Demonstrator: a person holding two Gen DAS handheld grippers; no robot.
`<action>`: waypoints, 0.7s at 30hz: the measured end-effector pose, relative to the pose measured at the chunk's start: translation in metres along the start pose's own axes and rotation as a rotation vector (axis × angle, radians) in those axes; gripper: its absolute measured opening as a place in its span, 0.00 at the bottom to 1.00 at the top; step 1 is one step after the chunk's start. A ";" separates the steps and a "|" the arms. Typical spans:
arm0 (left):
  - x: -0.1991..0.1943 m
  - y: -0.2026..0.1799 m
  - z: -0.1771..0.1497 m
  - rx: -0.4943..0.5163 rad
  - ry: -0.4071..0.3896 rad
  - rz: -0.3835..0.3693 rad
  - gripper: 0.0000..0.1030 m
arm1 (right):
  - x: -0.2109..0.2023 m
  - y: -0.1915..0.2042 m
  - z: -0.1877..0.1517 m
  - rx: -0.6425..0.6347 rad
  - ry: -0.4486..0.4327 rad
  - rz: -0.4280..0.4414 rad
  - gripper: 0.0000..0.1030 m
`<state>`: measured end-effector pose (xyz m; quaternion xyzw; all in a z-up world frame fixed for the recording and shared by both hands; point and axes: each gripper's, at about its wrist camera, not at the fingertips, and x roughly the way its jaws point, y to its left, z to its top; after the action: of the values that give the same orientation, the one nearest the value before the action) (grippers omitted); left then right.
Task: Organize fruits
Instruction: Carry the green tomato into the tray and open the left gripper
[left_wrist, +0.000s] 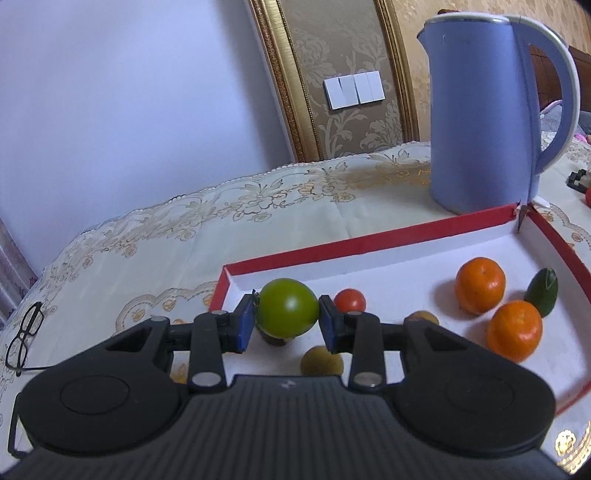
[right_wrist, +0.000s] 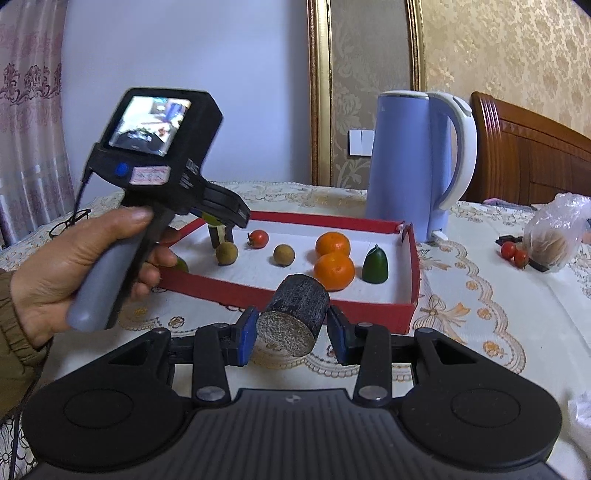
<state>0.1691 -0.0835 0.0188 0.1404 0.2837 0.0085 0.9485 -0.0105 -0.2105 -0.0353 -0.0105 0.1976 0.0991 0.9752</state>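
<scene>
L gripper (left_wrist: 287, 317) jaws pinch the green tomato (left_wrist: 287, 312) just above the red tray (left_wrist: 369, 245) floor, over a dark stub. R gripper (right_wrist: 291, 330) jaws hold a dark cylinder chunk (right_wrist: 295, 317) outside the tray's near wall, above the table (right_wrist: 480, 295). Risks: round tomato squirts out if grip loosens, or knocks the cherry tomato (left_wrist: 350, 300) and brown fruit (left_wrist: 321, 363) nearby; R load may clip the wall.

Left gripper (left_wrist: 287, 320) clamped shut on something (hand (right_wrist: 79, 266) gripping handle) — right gripper (right_wrist: 291, 334) likewise.
</scene>
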 end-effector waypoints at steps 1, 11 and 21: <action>0.003 -0.001 0.001 0.001 0.001 -0.001 0.33 | 0.000 0.000 0.001 -0.001 -0.002 -0.001 0.38; 0.021 -0.013 0.008 0.015 0.006 0.005 0.33 | 0.006 -0.002 0.007 -0.019 -0.003 -0.012 0.39; 0.028 -0.012 0.010 -0.002 0.023 -0.004 0.40 | 0.015 -0.001 0.016 -0.033 0.000 -0.015 0.38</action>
<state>0.1974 -0.0946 0.0084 0.1386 0.2949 0.0087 0.9454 0.0093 -0.2074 -0.0266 -0.0282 0.1956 0.0949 0.9757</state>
